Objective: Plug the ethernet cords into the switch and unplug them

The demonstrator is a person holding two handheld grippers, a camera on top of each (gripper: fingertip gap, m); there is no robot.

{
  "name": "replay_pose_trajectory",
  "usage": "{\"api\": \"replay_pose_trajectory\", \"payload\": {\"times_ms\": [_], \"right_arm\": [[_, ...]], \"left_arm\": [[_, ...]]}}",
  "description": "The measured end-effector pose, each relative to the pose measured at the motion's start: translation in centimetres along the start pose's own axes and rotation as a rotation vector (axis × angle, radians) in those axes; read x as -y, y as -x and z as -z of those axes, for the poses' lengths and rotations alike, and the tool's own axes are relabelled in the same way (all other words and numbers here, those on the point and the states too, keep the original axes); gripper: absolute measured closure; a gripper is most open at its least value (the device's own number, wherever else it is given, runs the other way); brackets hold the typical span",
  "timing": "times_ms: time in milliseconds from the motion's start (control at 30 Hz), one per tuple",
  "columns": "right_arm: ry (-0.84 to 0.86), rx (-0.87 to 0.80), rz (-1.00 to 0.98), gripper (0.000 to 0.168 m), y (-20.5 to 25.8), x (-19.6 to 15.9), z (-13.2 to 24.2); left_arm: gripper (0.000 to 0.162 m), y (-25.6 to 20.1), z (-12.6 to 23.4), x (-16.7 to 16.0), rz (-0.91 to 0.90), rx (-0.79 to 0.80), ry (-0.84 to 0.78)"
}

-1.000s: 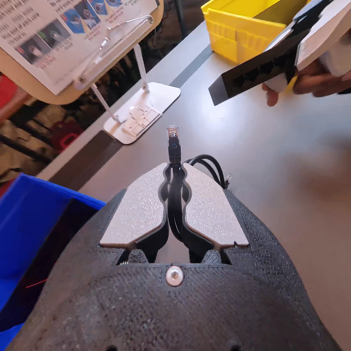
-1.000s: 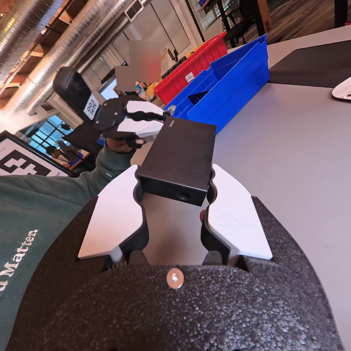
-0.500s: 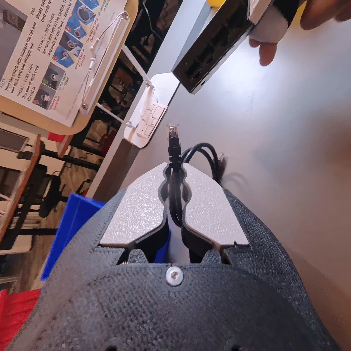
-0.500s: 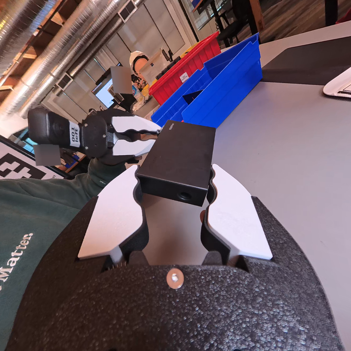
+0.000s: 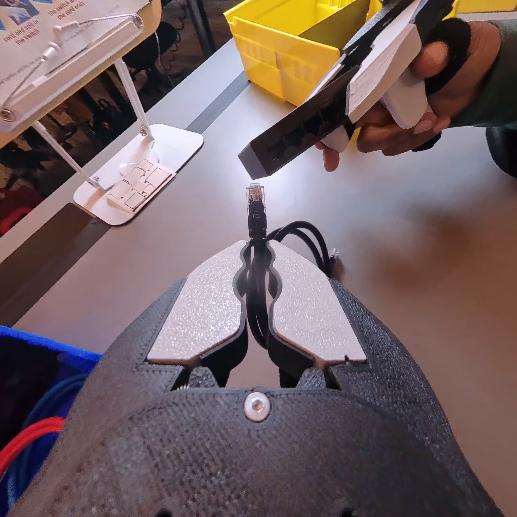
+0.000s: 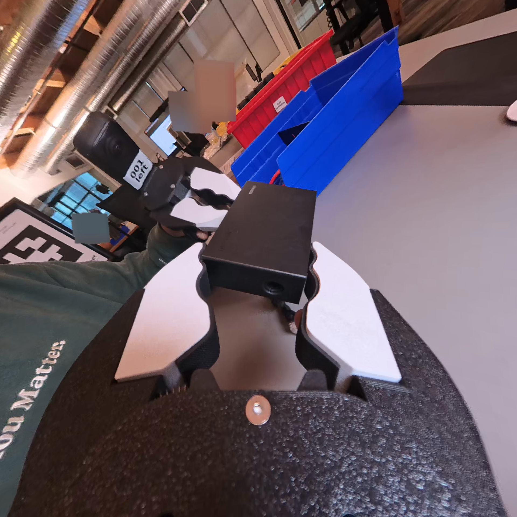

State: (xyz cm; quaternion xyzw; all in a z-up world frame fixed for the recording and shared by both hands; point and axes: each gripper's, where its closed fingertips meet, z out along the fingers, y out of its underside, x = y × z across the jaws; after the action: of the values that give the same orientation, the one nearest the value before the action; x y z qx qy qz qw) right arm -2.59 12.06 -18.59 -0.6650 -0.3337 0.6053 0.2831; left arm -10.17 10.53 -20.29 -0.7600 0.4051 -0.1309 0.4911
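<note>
The switch [image 5: 293, 134] has swung back from the frame's top to just above the cord's [image 5: 255, 212] plug, apart from it. The left gripper [image 5: 256, 246] clamps the cord; the right gripper [image 6: 256, 268] clamps the switch above the table [image 5: 391, 251]. Only the left view shows its ports and the yellow bin [image 5: 279, 56]; the right shows its plain top and blue bins [image 6: 335, 126].

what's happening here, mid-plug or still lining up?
Still lining up. The left gripper is clamped on a black cord, its clear plug pointing forward. The right gripper holds the black switch above the grey table, port side tilted toward the plug. The plug sits just short of the switch's near corner, not in any port yet.
</note>
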Motion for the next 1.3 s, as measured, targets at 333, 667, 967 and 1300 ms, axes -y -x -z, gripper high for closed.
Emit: {"api": "replay_pose_trajectory", "payload": {"times_ms": [333,667,967,1300], "right_arm": [[-0.025,0.093,0.015,0.101,1.8,0.0,-0.6],[-0.133,-0.327,0.892,0.101,3.1,0.3,-2.9],[0.138,-0.366,0.846,0.103,0.8,-1.8,-2.8],[0.523,-0.491,1.396,0.116,0.7,-4.6,-1.8]], "left_arm": [[0.130,-1.0,-0.1,0.7,0.267,-0.224,-0.102],[0.127,-2.1,0.7,7.1,0.922,-0.550,-0.560],[0.135,-1.1,0.0,5.6,0.146,-0.057,-0.371],[0.135,-5.4,-2.9,1.4,-0.893,0.203,0.069]]}}
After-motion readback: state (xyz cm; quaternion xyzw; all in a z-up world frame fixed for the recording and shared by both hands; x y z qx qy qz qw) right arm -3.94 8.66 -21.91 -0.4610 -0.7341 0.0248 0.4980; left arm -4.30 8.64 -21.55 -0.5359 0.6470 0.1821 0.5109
